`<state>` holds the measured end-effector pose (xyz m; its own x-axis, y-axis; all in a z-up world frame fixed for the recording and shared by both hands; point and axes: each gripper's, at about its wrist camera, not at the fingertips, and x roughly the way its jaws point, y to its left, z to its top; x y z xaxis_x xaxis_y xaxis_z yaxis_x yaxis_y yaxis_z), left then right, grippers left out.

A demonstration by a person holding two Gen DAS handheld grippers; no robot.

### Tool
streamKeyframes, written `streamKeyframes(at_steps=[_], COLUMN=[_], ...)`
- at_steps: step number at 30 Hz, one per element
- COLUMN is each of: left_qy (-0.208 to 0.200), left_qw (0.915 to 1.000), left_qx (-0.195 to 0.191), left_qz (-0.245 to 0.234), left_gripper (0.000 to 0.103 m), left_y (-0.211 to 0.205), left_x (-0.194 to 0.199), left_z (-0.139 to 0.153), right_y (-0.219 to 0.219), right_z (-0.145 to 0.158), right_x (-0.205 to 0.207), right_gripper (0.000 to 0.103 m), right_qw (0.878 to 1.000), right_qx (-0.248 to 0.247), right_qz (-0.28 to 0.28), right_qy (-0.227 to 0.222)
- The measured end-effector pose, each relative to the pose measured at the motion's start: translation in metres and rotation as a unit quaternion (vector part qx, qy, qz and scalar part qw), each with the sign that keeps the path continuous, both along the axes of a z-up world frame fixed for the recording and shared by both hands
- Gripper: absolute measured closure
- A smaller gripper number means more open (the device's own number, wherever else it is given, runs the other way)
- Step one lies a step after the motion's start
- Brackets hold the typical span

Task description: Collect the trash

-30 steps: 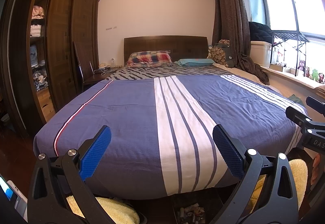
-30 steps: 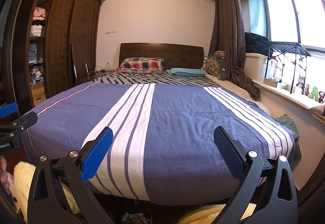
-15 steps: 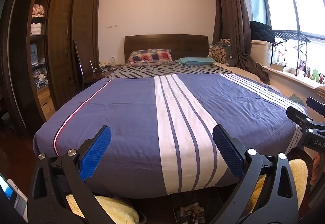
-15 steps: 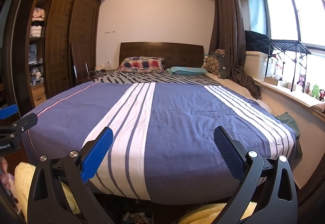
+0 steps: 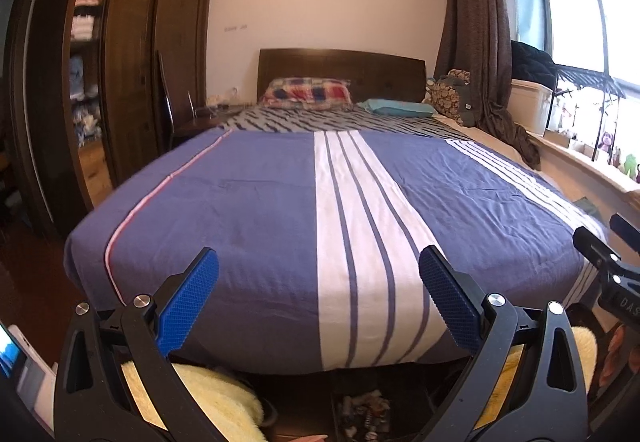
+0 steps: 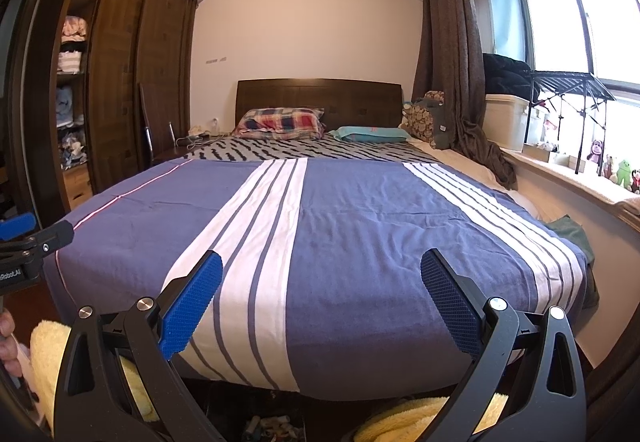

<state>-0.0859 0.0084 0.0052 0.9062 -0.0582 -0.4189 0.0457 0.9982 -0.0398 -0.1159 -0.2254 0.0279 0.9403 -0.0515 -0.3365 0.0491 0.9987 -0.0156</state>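
Observation:
My left gripper (image 5: 319,262) is open, its blue pads wide apart over the foot of a bed with a blue and white striped cover (image 5: 248,209). The right gripper (image 6: 322,258) is open too, held over the same cover (image 6: 360,226), with nothing between its fingers. Each gripper shows at the edge of the other's view: the right gripper (image 5: 608,262) and the left gripper (image 6: 28,238). No piece of trash shows on the cover. A box of small cluttered items (image 5: 362,414) sits on the floor below the bed's foot, also visible as clutter (image 6: 268,428) in the right wrist view.
A dark wardrobe (image 5: 132,73) with open shelves lines the left wall. Pillows (image 5: 308,93) lie by the headboard. A window ledge (image 6: 568,177) with toys and a white bin runs along the right. Fluffy yellow fabric (image 5: 216,398) lies low under the grippers.
The left wrist view has dipped and turned slightly left, so the bed sits a little higher and further right. The right wrist view barely shifted. Both grippers stayed open.

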Motion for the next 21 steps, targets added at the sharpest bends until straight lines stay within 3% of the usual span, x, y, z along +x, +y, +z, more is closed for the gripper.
streamKeyframes(at_steps=[21], left_qy=[-0.003], left_qw=[0.9999], left_qx=[0.011], left_qz=[-0.004], left_gripper=[0.008], left_y=[-0.0044], left_x=[-0.0006], left_z=[0.0000], right_y=[0.0021], right_z=[-0.0014], right_x=[-0.0004], right_gripper=[0.003], right_qw=[1.000], right_qx=[0.000], right_qz=[0.001], right_qy=[0.000])
